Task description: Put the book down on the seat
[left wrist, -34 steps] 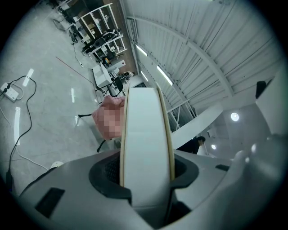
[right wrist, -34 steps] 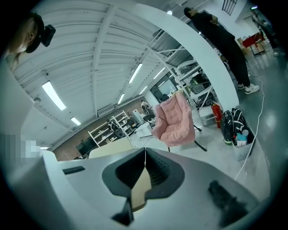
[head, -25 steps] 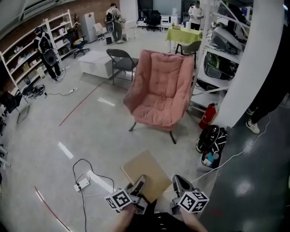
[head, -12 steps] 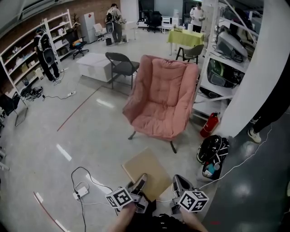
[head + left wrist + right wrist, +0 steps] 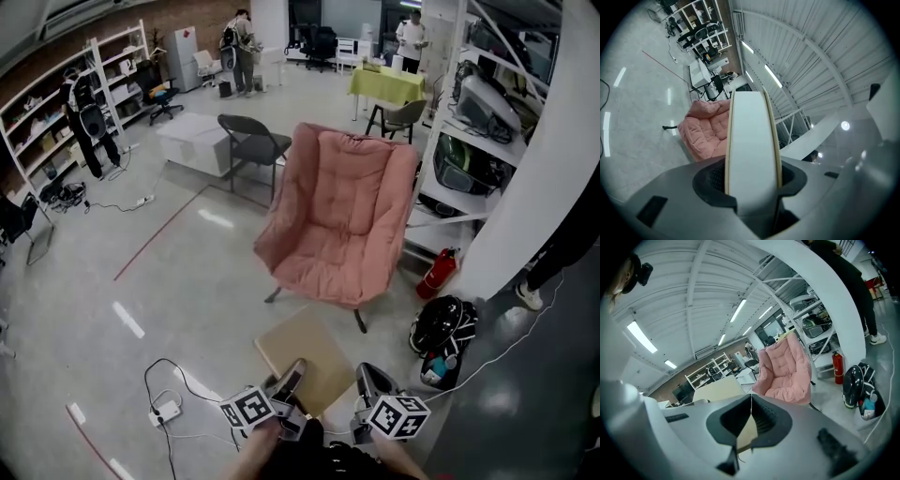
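One tan book (image 5: 307,358) is held level in the air, low and close to the person, above the grey floor (image 5: 187,272). It is not on the seat (image 5: 323,267); it sits short of the pink padded chair (image 5: 342,202) and apart from it. In the head view its long axis runs from near-right to far-left. The far short edge faces the chair's front, and the flat cover faces up.

The L gripper (image 5: 291,377) is clamped on the near-left edge. In the left gripper view, the white page block w/ a tan cover on each side (image 5: 752,140) fills the gap btwn the dark pads, standing edge-on.

The R gripper (image 5: 368,375) is at the near-right corner. In the right gripper view its tips are pressed together (image 5: 751,397) w/ a tan sliver of the book btwn the pads. The cover stretches off to the left (image 5: 719,391).

Beyond the book, the chair leans back on dark legs, seat bare. A grey folding chair (image 5: 251,127) stands behind it to the left. A red extinguisher (image 5: 439,272) and a black bag (image 5: 445,323) sit to its right, by a white column (image 5: 534,169). A white power strip w/ black cable (image 5: 167,410) lies on the floor, left of the L gripper.
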A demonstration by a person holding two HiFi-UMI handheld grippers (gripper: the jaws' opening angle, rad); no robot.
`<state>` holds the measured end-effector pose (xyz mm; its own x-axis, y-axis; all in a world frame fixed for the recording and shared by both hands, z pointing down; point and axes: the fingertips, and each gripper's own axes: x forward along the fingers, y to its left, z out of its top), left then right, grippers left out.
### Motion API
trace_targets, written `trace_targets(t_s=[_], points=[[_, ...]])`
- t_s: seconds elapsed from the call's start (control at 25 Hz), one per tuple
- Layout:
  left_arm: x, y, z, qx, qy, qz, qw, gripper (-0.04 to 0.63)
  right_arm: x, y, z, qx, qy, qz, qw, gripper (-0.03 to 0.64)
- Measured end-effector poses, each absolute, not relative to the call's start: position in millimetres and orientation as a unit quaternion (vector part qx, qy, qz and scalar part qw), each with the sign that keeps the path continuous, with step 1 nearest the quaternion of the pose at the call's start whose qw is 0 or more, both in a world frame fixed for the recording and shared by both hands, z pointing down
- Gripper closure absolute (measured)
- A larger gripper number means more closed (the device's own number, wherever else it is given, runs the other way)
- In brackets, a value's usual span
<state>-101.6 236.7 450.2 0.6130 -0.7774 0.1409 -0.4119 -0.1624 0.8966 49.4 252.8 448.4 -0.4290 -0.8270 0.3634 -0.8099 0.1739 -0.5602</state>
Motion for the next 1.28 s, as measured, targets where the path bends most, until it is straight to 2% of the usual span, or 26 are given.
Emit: trace_targets(t_s=[0.44, 1.28], points=[[-124, 191, 456, 0.745, -0.397, -0.178, 0.506, 0.383, 28, 206, 454, -0.540, 0.762, -0.357, 0.024, 0.603], [-109, 161, 461, 0.749, -0.402, -0.161, 0.501, 0.383, 40, 173, 460, -0.533, 0.766, -0.359, 0.030, 0.603]])
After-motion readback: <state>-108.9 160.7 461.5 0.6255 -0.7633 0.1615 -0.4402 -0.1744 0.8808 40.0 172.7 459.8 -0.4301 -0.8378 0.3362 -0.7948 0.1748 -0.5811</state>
